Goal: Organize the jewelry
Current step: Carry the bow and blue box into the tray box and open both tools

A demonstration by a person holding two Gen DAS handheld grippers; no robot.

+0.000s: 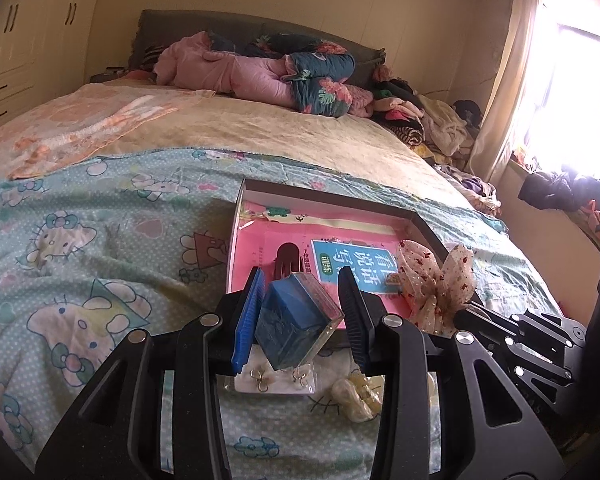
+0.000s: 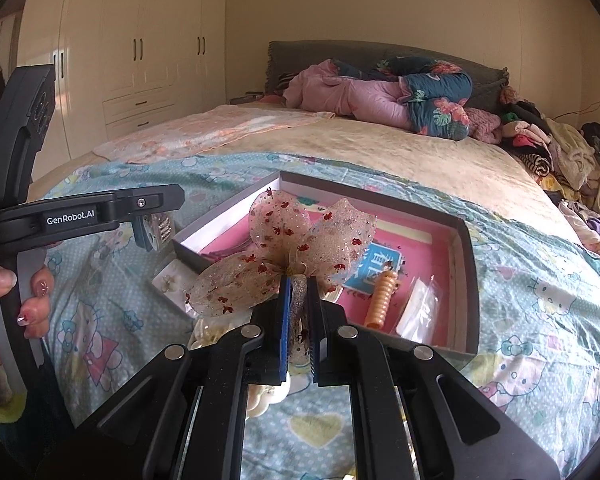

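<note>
You had both tools loaded over the near edge of the box (image 2: 466, 280): your left gripper (image 1: 300, 300) was clamped on a small clear case with a blue insert (image 1: 296, 320), pinched at an angle so one corner hung low, and your right gripper (image 2: 298, 320) was closed tight on the glittery stem of a sheer bow hair clip (image 2: 284, 248) with red specks. The likeliest trouble was that tilted case — held by smooth walls, it could have twisted out and dropped onto the earring card (image 1: 276, 380) and the pale shell-like clips (image 1: 358, 398) lying just beneath it on the sheet (image 1: 80, 220). The bow's wide loops could also have snagged the box wall or brushed the orange spiral hair tie (image 2: 380, 300) and the small clear bag (image 2: 418, 312) inside, shifting them. With the two grippers side by side, a careless swing might have knocked one against the other. A dark hair clip (image 1: 286, 260) already lay in the box on the pink booklet (image 1: 260, 236) that lined it. Under everything was a soft bed with a cartoon-cat sheet — an uneven base on which the box could tip if pressed. Beyond it were a rumpled pink quilt (image 2: 360, 92), piled clothes (image 2: 540, 140), cream wardrobes (image 2: 140, 40) and a bright window (image 1: 580, 80).
</note>
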